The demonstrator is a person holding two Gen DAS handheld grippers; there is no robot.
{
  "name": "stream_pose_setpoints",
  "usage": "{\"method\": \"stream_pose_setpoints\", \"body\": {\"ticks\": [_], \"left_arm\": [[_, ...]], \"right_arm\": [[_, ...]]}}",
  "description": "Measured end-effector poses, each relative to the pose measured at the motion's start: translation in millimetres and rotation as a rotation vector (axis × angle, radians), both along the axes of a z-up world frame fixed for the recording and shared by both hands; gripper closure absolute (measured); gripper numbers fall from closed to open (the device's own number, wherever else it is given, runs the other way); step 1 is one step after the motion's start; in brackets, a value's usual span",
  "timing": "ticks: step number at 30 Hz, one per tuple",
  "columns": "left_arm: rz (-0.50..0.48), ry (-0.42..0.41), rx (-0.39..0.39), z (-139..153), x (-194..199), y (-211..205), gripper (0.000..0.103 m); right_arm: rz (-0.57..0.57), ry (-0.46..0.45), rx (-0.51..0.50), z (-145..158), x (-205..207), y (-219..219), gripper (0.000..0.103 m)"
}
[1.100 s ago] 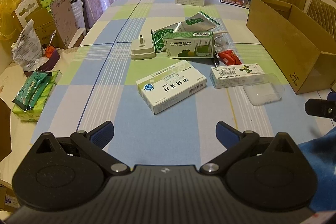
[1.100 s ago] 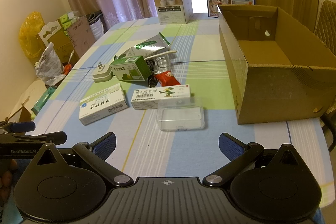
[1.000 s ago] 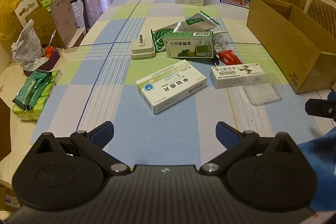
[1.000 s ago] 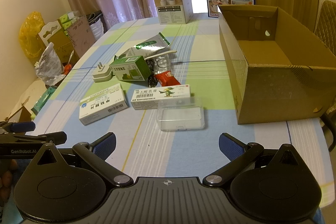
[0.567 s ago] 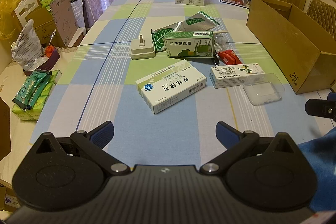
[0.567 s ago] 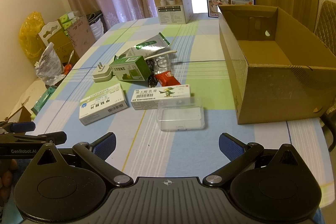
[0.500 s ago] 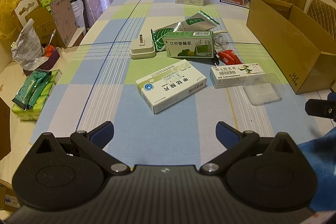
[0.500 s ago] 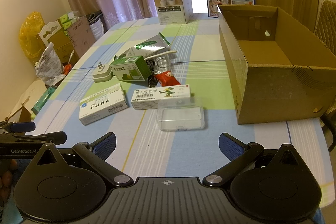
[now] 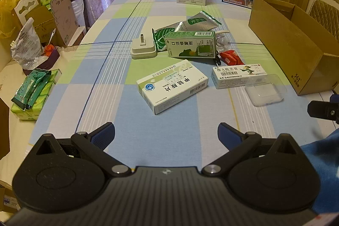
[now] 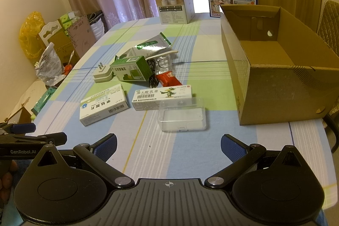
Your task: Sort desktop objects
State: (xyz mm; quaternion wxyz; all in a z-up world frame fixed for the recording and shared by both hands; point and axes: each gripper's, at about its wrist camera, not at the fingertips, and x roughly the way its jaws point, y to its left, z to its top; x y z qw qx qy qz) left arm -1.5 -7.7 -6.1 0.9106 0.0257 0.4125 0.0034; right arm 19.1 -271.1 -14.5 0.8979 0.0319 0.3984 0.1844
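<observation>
Clutter waits mid-table: from your left, the white plug adapter [image 9: 144, 49], green carton [image 9: 190, 43], white medicine box [image 9: 172, 85], ointment box [image 9: 239, 75], clear case [image 10: 182, 117], then the empty cardboard box [image 10: 275, 82], likely their destination. Your left gripper [image 9: 166, 133] and right gripper [image 10: 168, 146] hover spread wide, holding nothing.

Nothing has visibly changed between the earlier pictures and now. In both wrist views the two hand-held grippers and all that lies before them look just as they did a second ago, with no shift that can be made out.
</observation>
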Motion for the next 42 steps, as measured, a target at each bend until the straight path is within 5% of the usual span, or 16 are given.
{"method": "stream_pose_setpoints", "body": {"ticks": [9,21,36,42], "left_arm": [[0.005,0.004,-0.02,-1,-1,-1,0.001],[-0.01,0.026,-0.185,10,7,24,0.001],[-0.245,0.078,-0.018,-8,82,49,0.001],[-0.338,0.09,-0.01,-21,111,51,0.001]], "right_arm": [[-0.018,0.032,0.036,-2,4,-6,0.002],[-0.029,0.031,0.034,8,28,4,0.002],[-0.005,0.207,-0.111,-43,113,43,0.002],[-0.024,0.265,-0.148,-65,132,47,0.002]]}}
